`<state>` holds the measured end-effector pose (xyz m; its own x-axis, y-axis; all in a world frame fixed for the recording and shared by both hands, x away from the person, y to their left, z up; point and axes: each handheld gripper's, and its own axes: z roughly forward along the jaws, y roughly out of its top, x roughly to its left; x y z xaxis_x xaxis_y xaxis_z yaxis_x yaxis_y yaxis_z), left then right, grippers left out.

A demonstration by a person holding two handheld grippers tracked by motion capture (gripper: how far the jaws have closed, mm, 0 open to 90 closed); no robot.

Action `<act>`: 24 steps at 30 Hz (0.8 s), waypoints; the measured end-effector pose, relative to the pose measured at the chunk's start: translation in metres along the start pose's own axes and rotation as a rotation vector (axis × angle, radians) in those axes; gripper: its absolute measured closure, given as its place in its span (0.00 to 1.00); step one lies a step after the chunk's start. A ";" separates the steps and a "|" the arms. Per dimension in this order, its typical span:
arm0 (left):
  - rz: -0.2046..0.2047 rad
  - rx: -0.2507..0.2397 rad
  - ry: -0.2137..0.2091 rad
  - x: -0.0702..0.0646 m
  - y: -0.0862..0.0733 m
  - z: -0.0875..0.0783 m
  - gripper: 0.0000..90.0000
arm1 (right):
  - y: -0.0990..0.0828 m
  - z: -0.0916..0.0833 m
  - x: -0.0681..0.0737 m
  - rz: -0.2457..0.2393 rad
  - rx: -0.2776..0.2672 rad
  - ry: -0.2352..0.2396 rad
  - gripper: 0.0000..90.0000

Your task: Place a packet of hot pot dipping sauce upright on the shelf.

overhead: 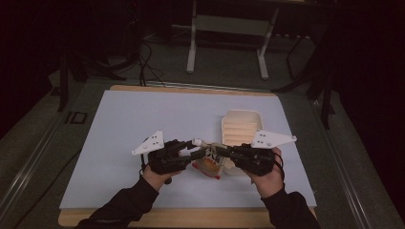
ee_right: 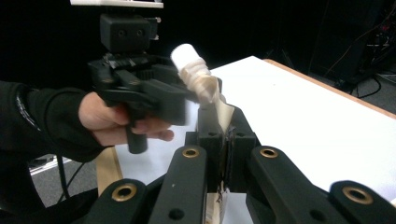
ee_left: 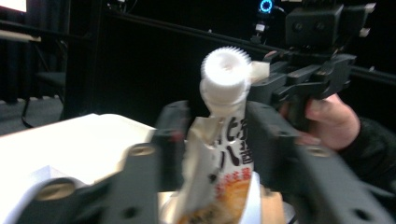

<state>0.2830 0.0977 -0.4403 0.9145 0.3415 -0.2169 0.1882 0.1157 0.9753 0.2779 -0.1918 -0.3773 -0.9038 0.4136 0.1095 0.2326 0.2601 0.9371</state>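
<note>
A spouted pouch (ee_left: 229, 158) with printed characters and an orange picture is held up between both grippers over the white table top (overhead: 143, 124). Its white ribbed cap (ee_left: 225, 70) points upward. My left gripper (ee_left: 217, 126) is shut on the pouch, one jaw against each side just below the neck. In the right gripper view, my right gripper (ee_right: 227, 121) is shut on a thin edge of the pouch (ee_right: 205, 86), with the cap (ee_right: 187, 55) beyond it. In the high view the left gripper (overhead: 191, 150) and right gripper (overhead: 220, 151) meet above the pouch (overhead: 208, 165) near the table's front.
A white ridged tray (overhead: 241, 125) lies on the table just behind the right gripper. The table's wooden front edge (overhead: 191, 214) runs near the person's sleeves. A white metal stand (overhead: 229, 24) is on the dark floor beyond the table.
</note>
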 end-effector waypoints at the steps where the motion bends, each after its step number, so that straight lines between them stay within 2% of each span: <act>1: 0.009 -0.002 0.002 -0.001 0.001 -0.001 0.50 | 0.001 0.000 -0.002 0.004 0.000 0.001 0.97; 2: 0.020 0.005 0.003 -0.002 0.003 -0.003 0.42 | 0.002 -0.001 -0.003 0.004 -0.001 0.002 0.97; 3: 0.032 0.021 0.012 -0.003 0.005 -0.004 0.39 | 0.003 -0.001 -0.004 0.004 -0.002 0.000 0.97; 5: 0.080 0.054 0.032 -0.006 0.007 -0.007 0.25 | 0.007 -0.003 -0.007 -0.004 -0.004 0.001 0.97; 6: 0.080 0.054 0.032 -0.006 0.007 -0.007 0.23 | 0.007 -0.003 -0.007 -0.004 -0.004 0.001 0.97; 7: 0.105 0.072 0.084 -0.008 0.008 -0.010 0.23 | 0.010 -0.004 -0.010 -0.012 -0.005 0.000 0.97; 10: 0.058 0.078 0.101 -0.007 0.006 -0.015 0.16 | 0.016 -0.006 -0.015 -0.018 0.001 0.003 0.97; 12: 0.038 0.086 0.116 -0.006 0.003 -0.020 0.15 | 0.020 -0.008 -0.018 -0.025 0.000 -0.010 0.97; 14: 0.035 0.092 0.116 -0.005 0.002 -0.021 0.11 | 0.023 -0.009 -0.021 -0.033 0.001 -0.013 0.97; 15: 0.036 0.106 0.132 -0.005 0.000 -0.024 0.11 | 0.024 -0.010 -0.022 -0.036 -0.002 -0.017 0.97; 18: 0.010 0.131 0.147 -0.006 -0.004 -0.033 0.06 | 0.032 -0.016 -0.034 -0.062 -0.007 -0.010 0.97; 20: 0.008 0.151 0.175 -0.007 -0.007 -0.036 0.02 | 0.034 -0.018 -0.040 -0.069 -0.012 -0.006 0.97; 24: 0.017 0.182 0.203 -0.008 -0.014 -0.042 0.02 | 0.039 -0.023 -0.056 -0.081 -0.009 0.007 0.97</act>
<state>0.2581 0.1322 -0.4544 0.8312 0.5238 -0.1866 0.2515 -0.0548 0.9663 0.3290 -0.2250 -0.3397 -0.9220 0.3856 0.0359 0.1558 0.2845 0.9459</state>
